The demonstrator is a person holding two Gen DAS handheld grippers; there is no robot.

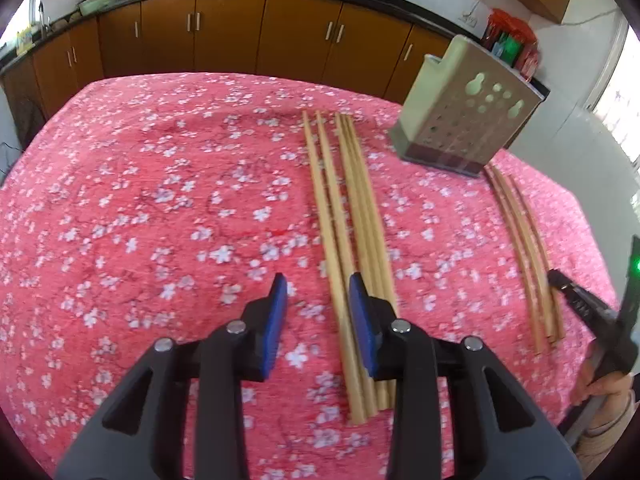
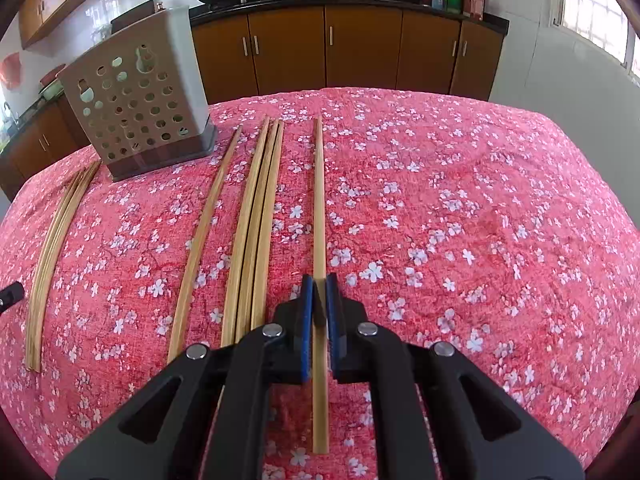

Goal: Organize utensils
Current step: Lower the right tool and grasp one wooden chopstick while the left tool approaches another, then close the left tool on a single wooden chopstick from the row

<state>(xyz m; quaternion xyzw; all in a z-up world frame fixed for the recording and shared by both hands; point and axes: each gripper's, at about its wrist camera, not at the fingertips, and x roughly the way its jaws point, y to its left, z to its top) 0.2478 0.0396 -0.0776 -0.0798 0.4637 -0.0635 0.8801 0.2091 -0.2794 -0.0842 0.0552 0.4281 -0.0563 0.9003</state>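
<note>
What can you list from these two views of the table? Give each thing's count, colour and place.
chopstick holder: one, beige, perforated, standing at the table's far side.
chopsticks: two loose groups, pale wood, lying lengthwise on the cloth.
tablecloth: one, pink with white blossoms, covering the table.
cabinets: a row, brown, behind the table.
left gripper: one, black with blue pads, open over one group.
right gripper: one, same colours, shut on a single chopstick.

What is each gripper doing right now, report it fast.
Left gripper: open, one chopstick between its pads, not gripped.
Right gripper: shut on single chopstick.
</note>
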